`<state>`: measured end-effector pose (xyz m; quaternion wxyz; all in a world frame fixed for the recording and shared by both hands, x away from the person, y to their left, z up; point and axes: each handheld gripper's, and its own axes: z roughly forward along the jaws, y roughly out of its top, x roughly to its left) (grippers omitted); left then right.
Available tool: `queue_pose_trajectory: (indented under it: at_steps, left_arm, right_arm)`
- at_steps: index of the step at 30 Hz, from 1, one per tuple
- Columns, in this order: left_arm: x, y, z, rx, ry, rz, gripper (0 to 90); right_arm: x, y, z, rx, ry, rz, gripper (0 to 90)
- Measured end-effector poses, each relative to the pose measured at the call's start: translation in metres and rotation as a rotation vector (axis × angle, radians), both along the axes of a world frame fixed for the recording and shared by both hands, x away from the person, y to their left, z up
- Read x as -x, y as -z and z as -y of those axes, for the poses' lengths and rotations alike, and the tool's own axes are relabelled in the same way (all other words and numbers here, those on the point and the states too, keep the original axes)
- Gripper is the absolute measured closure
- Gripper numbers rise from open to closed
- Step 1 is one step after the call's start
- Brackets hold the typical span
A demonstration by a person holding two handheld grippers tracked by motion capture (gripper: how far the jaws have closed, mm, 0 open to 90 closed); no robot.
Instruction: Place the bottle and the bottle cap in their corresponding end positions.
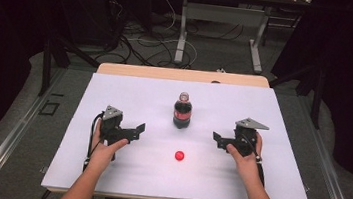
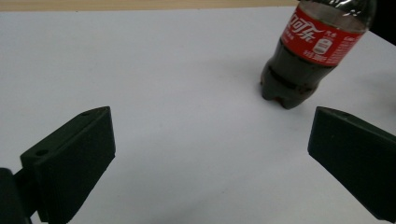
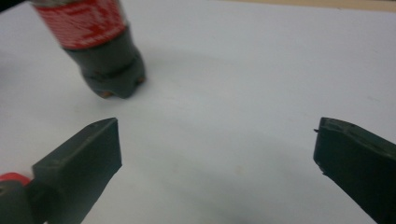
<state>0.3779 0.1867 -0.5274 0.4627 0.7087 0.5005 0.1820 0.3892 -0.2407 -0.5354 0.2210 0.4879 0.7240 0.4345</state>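
A small cola bottle (image 1: pixel 182 111) with a red label stands upright in the middle of the white table top (image 1: pixel 130 94). A small round red thing, like a bottle cap (image 1: pixel 179 155), lies in front of it, nearer the person. My left gripper (image 1: pixel 136 130) is held left of the bottle and my right gripper (image 1: pixel 217 139) right of it; both are apart from it, jaws pointing inward. In the left gripper view the bottle (image 2: pixel 308 60) stands beyond the wide-open gripper (image 2: pixel 212 126). The right gripper (image 3: pixel 218 133) is also wide open, with the bottle (image 3: pixel 100 51) ahead and the red cap (image 3: pixel 11 178) at the left jaw's base.
The table's wooden far edge (image 1: pixel 182 74) shows past the white sheet. Beyond it are floor cables (image 1: pixel 135 42) and the grey legs of another table (image 1: pixel 183 35). Dark curtains close in both sides.
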Motion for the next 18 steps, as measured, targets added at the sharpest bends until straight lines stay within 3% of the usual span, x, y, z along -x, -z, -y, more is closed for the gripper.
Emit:
queue_pose_trajectory:
  at_steps: [2, 6, 9, 10, 12, 18]
  left_arm:
    - [-0.002, 0.002, -0.004, -0.006, -0.006, -0.011, 1.3]
    - [-0.005, 0.008, -0.009, -0.018, -0.023, -0.025, 1.3]
    - [-0.007, 0.013, -0.014, -0.009, -0.031, -0.055, 1.3]
    - [-0.008, 0.015, -0.015, -0.005, -0.041, -0.047, 1.3]
    - [-0.009, 0.016, -0.018, -0.016, -0.045, -0.072, 1.3]
    - [-0.013, 0.023, -0.022, -0.031, -0.064, -0.092, 1.3]
  right_arm:
    - [-0.001, 0.002, 0.009, 0.033, 0.036, -0.012, 0.0]
    - [-0.004, 0.006, 0.025, 0.026, 0.095, -0.027, 0.0]
    - [-0.006, 0.01, 0.037, 0.032, 0.119, -0.026, 0.0]
    - [-0.006, 0.011, 0.04, 0.023, 0.129, -0.036, 0.0]
    - [-0.007, 0.013, 0.047, 0.031, 0.143, -0.046, 0.0]
    - [-0.008, 0.017, 0.054, 0.03, 0.171, -0.063, 0.0]
